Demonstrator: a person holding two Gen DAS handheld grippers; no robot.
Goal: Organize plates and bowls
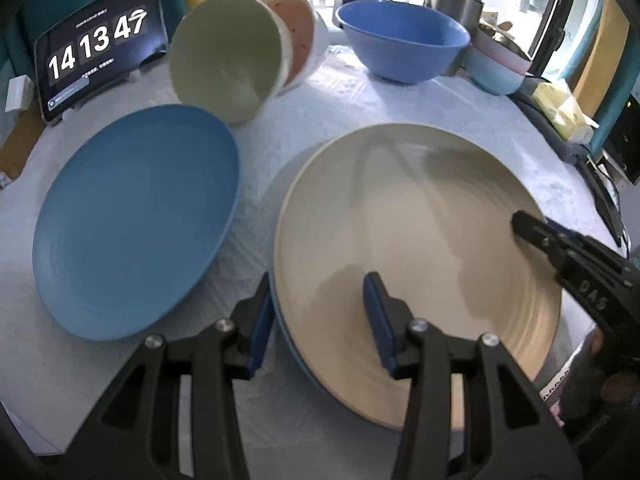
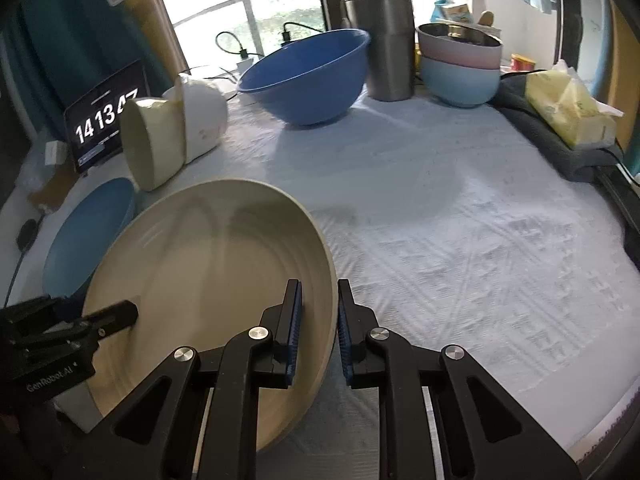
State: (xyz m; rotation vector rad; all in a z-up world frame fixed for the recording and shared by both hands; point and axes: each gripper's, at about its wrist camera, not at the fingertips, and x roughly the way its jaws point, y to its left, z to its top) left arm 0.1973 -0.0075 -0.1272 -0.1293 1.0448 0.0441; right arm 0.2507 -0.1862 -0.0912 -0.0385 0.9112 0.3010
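Observation:
A cream plate point(image 1: 416, 248) lies on a blue plate whose rim point(image 1: 294, 354) shows beneath it. My left gripper point(image 1: 320, 320) is open, its jaws astride the near rim of the stack. My right gripper point(image 2: 318, 328) is closed on the cream plate's point(image 2: 208, 280) right rim and also shows in the left wrist view point(image 1: 532, 230). A second blue plate point(image 1: 136, 220) lies to the left. A green bowl point(image 1: 226, 54) and a pinkish bowl point(image 1: 300, 36) lie nested on their sides behind it.
A large blue bowl point(image 2: 308, 76) stands at the back. Stacked pink and light blue bowls point(image 2: 460, 68), a steel tumbler point(image 2: 382, 44), a tissue pack point(image 2: 568, 112) and a clock tablet point(image 1: 96, 44) line the table's far edges. A pale cloth point(image 2: 460, 240) covers the table.

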